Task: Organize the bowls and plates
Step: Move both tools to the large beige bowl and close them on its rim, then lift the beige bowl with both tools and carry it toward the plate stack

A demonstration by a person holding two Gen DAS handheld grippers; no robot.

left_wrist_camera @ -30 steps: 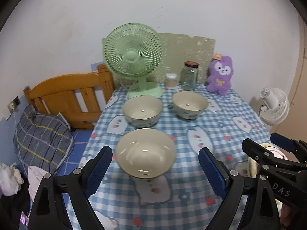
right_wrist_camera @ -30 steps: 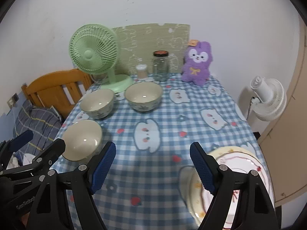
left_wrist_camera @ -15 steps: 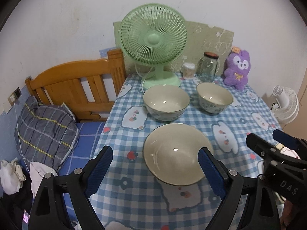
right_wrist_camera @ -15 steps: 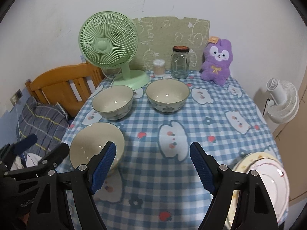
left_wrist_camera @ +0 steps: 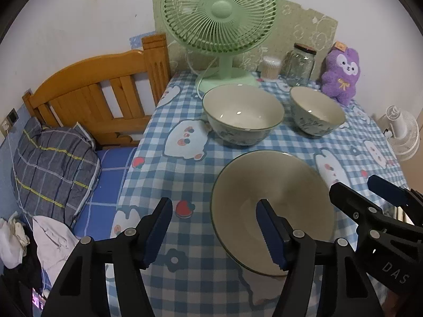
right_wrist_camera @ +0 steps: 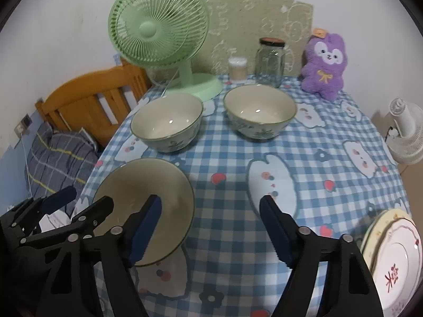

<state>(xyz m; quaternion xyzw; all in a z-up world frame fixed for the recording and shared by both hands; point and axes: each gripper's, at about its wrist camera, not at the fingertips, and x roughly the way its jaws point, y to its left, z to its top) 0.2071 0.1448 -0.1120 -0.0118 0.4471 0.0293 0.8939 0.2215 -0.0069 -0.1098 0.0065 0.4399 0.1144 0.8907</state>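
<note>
Open checked cloth in the middle of the surface, between the bowls on the left and the stacked plates at the near right edge. Near bowl close under both grippers, two more bowls just behind it, a narrow gap between those. Back edge blocked by green fan, cotton-swab tub, glass jar and purple plush. Wooden bed frame tight against the left side.
</note>
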